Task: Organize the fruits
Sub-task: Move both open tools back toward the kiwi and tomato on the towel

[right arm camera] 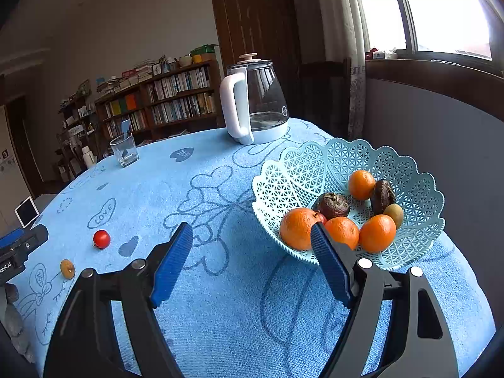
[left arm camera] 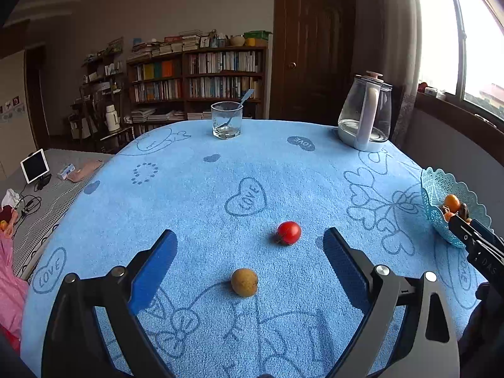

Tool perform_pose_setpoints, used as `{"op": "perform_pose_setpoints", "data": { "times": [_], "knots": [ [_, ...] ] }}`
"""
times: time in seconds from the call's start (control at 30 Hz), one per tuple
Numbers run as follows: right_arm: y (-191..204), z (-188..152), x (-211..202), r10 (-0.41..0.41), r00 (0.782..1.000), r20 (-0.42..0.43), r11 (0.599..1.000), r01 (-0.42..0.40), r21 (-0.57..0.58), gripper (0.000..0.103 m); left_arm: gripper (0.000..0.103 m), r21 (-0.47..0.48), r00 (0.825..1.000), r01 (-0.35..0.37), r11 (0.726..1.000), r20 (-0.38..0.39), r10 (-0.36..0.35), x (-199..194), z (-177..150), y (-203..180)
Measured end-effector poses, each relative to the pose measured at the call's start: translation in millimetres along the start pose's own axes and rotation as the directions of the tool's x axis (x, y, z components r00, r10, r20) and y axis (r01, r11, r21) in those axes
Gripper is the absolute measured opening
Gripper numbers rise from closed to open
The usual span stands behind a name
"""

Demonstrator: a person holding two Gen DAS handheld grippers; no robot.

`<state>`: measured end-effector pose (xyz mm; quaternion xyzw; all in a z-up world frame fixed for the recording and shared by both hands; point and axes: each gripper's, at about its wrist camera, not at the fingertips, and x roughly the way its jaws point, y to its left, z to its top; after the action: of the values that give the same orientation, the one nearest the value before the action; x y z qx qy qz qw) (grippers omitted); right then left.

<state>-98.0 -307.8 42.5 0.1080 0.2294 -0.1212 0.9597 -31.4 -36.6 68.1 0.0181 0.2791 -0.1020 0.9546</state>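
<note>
- Where the left wrist view looks across the blue towel cloth, hearts drawn on it carry the word "LOVE", one just beyond the red fruit and one at the cloth's near-left edge.
- Left gripper hangs with its blue pads spread wide and nothing between them; the tan round fruit lies on the cloth between the two fingers, touching neither, and the red fruit sits just beyond it, nearer the right finger.
- Far behind the red fruit stand a drinking glass with a spoon in it and a glass kettle with a white handle.
- To the right of the red fruit, the lattice basket sits at the cloth's edge, partly covered by the other black gripper, whose lettering is too small to read.
- From the right wrist view, the right gripper is likewise spread open and empty, its right pad in front of the basket's near rim.
- Inside the basket lie four oranges, two dark wrinkled fruits and a small greenish one.
- Left of the basket, well apart, the red fruit and the tan fruit rest on the cloth.
- At the left edge of this view, the other gripper's body bears a label ending "obot.AI".
</note>
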Motion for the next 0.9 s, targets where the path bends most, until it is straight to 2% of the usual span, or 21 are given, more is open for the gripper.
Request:
{"op": "perform_pose_setpoints", "data": {
  "times": [0.47,0.57,0.83,0.9],
  "knots": [
    [-1.0,-1.5,2.0,-0.001,1.000,-0.006,1.000,0.001,0.004,0.079,0.093,-0.132,0.996,-0.021,0.991,-0.090,0.009,12.3,0.5,44.3],
    [-1.8,-2.7,2.1,0.000,1.000,-0.008,1.000,0.000,0.005,0.079,0.092,-0.117,0.994,-0.019,0.993,-0.105,0.007,16.4,-3.6,41.1],
    [-1.5,-2.0,2.2,0.000,1.000,-0.008,1.000,0.000,0.004,0.079,0.074,-0.060,0.989,0.001,0.998,-0.149,-0.010,29.2,-15.3,21.0],
    [-1.6,-2.0,2.3,0.000,1.000,-0.009,1.000,0.000,0.005,0.079,0.066,-0.050,0.986,0.008,0.999,-0.166,-0.016,33.8,-19.1,17.4]
  ]
}}
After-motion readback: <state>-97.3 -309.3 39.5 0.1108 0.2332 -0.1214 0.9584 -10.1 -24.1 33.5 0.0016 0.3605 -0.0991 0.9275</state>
